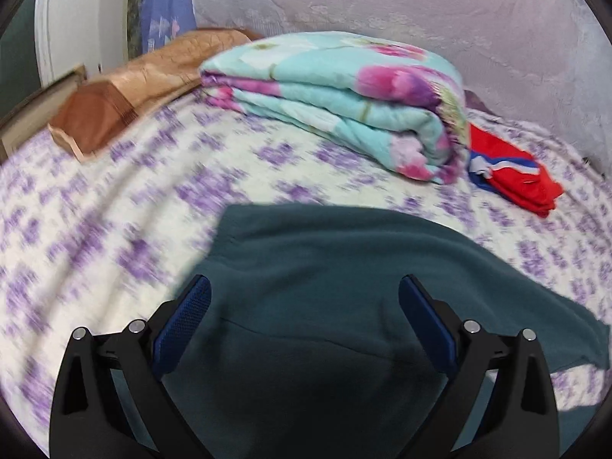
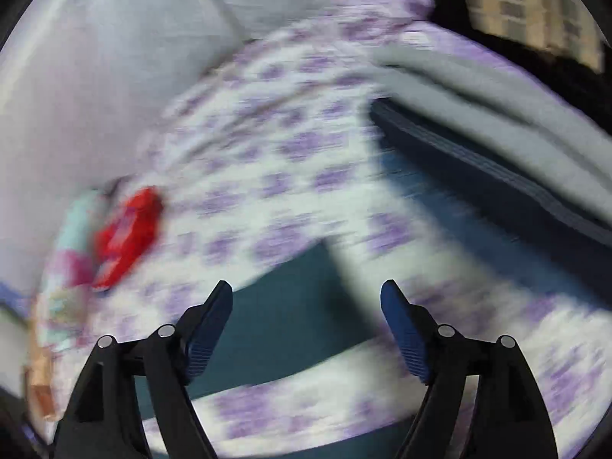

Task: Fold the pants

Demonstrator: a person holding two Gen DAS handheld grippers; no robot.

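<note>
Right now a folded floral quilt point(image 1: 344, 103) is lying on the bed point(image 1: 114, 206) beyond the pants point(image 1: 325, 287), and a folded red and blue garment point(image 1: 512, 172) is sitting just beside the quilt's right end. A brown pillow point(image 1: 126, 99) is lying at the far left, near the bed's edge and well apart from the pants. Behind all of them a pale lilac wall covering point(image 1: 420, 19) is closing off the far side. Between the pants and the quilt a band of bare purple-flowered sheet is lying open, and more of it is spreading to the left.

The dark teal pants are lying flat on the bed directly under the left gripper point(image 1: 306, 298), whose jaws are spread wide with nothing between them. Their far edge is running roughly left to right, and the cloth is stretching away to the right toward a lower corner.

From the blurred right wrist view, the right gripper point(image 2: 306, 302) is hovering with jaws released over a strip of the pants point(image 2: 290, 306), which is crossing the sheet point(image 2: 267, 176) slantwise. A grey and dark folded layer point(image 2: 497, 122) is lying along the right
</note>
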